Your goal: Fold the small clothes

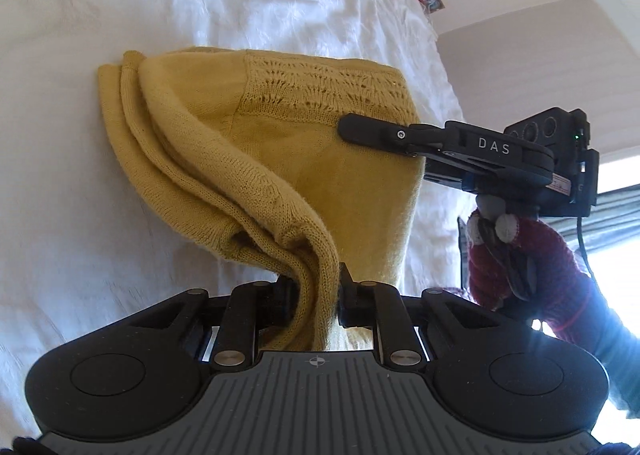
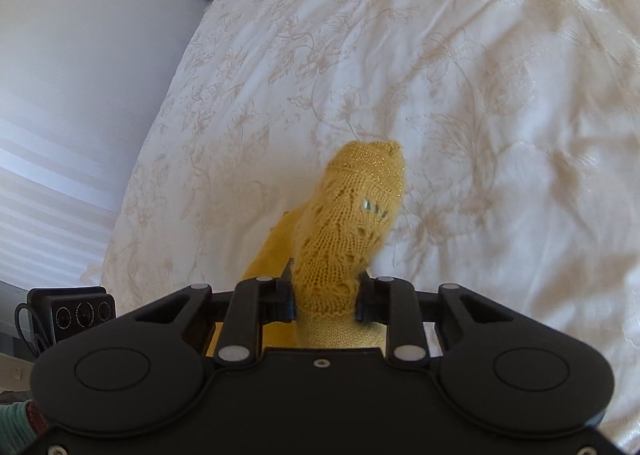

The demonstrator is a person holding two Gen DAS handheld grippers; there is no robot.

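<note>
Mustard knit (image 1: pixel 280 143) pinched in both: left hand-held gripper (image 1: pixel 314 295) nearly shut on a bunched hem, right hand-held gripper (image 2: pixel 326 295) clamped on a lacy edge. Draped ahead over the bed (image 2: pixel 480 95). Likely light, soft, stretchy; best held at edges.

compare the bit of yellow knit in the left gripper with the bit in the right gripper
The left gripper pinches plain, smooth-knit folds of the yellow knit garment; the right gripper pinches an openwork lace part with a glittery edge. The left's fabric trails down to the white bedspread; the right's bunch pokes up past its fingers. Both are shut on the same garment.
</note>
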